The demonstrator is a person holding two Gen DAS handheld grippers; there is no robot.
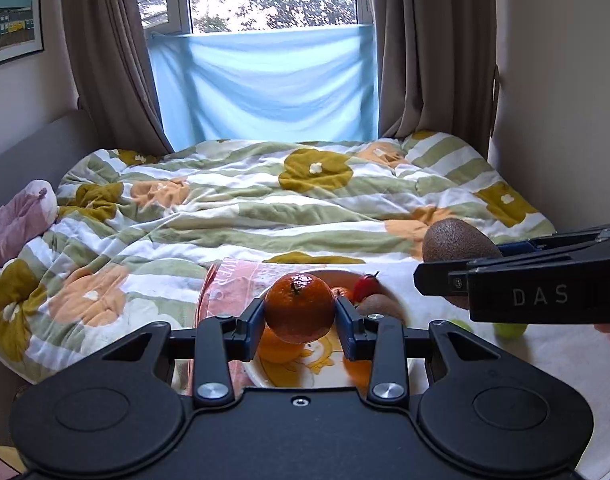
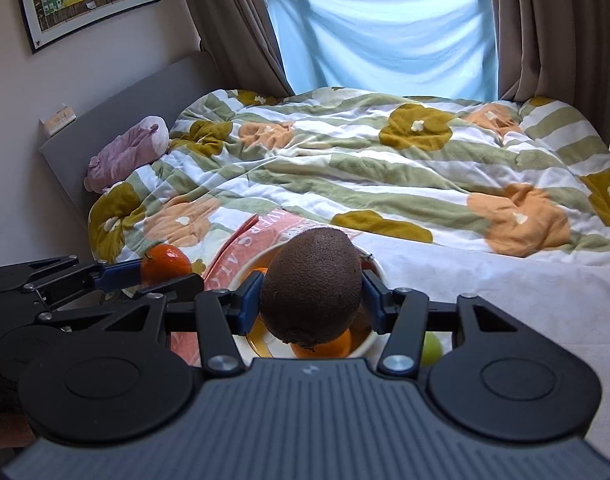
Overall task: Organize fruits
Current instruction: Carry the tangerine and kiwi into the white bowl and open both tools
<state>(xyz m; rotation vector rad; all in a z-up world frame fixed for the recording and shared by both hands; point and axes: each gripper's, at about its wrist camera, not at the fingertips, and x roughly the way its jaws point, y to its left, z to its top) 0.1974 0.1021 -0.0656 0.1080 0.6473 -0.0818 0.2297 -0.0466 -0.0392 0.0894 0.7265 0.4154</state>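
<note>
Black left gripper (image 1: 300, 317) pinching round orange tangerine (image 1: 299, 307), black right gripper (image 2: 311, 295) clamping fuzzy brown kiwi (image 2: 311, 284), both hovering over white plate (image 1: 261, 376).

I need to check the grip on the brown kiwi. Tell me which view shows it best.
Right wrist view: the fuzzy brown kiwi fills the centre, clamped in the right gripper. The left wrist view shows it from the side, partly hidden.

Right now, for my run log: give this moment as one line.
left tongs: shut on orange | right tongs: shut on kiwi | both above plate | green fruit on bed
</note>
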